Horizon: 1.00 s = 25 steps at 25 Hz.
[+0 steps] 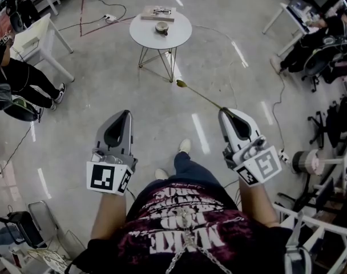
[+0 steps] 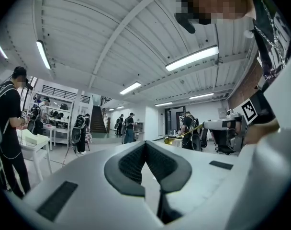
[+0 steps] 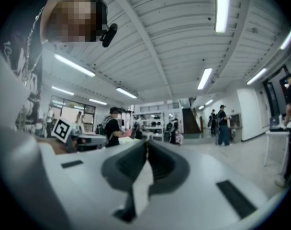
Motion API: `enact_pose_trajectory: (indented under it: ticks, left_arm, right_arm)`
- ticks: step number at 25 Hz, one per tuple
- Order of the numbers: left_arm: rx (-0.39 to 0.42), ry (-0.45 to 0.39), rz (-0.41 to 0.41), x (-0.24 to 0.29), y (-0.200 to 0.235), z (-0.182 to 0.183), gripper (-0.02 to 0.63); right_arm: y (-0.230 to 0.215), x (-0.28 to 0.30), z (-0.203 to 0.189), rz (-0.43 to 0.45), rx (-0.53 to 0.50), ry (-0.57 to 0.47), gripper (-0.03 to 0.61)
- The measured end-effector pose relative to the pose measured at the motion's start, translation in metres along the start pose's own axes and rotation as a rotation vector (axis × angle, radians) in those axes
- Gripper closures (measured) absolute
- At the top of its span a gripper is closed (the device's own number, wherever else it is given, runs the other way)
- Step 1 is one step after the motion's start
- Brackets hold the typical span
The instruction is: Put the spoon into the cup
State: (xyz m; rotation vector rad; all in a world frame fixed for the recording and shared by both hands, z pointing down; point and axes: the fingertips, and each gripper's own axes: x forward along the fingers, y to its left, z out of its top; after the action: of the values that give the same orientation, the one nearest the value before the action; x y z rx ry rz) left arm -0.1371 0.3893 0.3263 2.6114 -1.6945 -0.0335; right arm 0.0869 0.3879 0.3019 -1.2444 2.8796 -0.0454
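Observation:
A long gold spoon (image 1: 199,95) sticks out of my right gripper (image 1: 224,111), which is shut on its handle end. The spoon's bowl points ahead and to the left, over the floor. In the left gripper view the spoon (image 2: 183,136) shows at the right, level in the air. The small cup (image 1: 161,27) stands on a round white table (image 1: 176,39) far ahead, well apart from both grippers. My left gripper (image 1: 126,113) is shut with nothing in it, its pads meeting in its own view (image 2: 145,143). The right gripper view shows closed jaws (image 3: 146,142).
A wooden board (image 1: 158,14) lies on the round table behind the cup. A white side table (image 1: 39,36) and a seated person (image 1: 19,79) are at the left. Another seated person (image 1: 319,41) is at the right. Cables (image 1: 99,21) cross the floor.

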Motion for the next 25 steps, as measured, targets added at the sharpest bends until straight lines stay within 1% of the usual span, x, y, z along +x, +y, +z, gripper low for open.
enact_pose_trajectory:
  ticks: [3, 9, 12, 16, 20, 25]
  left_arm:
    - [0.004, 0.009, 0.013, 0.014, 0.008, 0.0, 0.583]
    - [0.006, 0.029, 0.022, 0.042, 0.018, -0.003, 0.583]
    - [0.003, 0.039, 0.012, 0.059, 0.018, -0.009, 0.583]
    - [-0.038, 0.066, 0.007, 0.081, 0.022, -0.023, 0.583]
    - [-0.036, 0.077, -0.002, 0.101, 0.019, -0.028, 0.583]
    - [-0.036, 0.076, -0.007, 0.127, 0.018, -0.026, 0.583]
  right_arm:
    - [-0.012, 0.018, -0.004, 0.019, 0.023, 0.002, 0.541]
    - [-0.032, 0.047, -0.007, 0.044, 0.038, 0.002, 0.541]
    - [-0.046, 0.053, -0.014, 0.044, 0.052, 0.013, 0.541]
    - [-0.066, 0.063, -0.02, 0.034, 0.069, 0.028, 0.541]
    - [-0.083, 0.069, -0.024, 0.032, 0.078, 0.034, 0.541]
    - [-0.102, 0.078, -0.024, 0.036, 0.083, 0.042, 0.541]
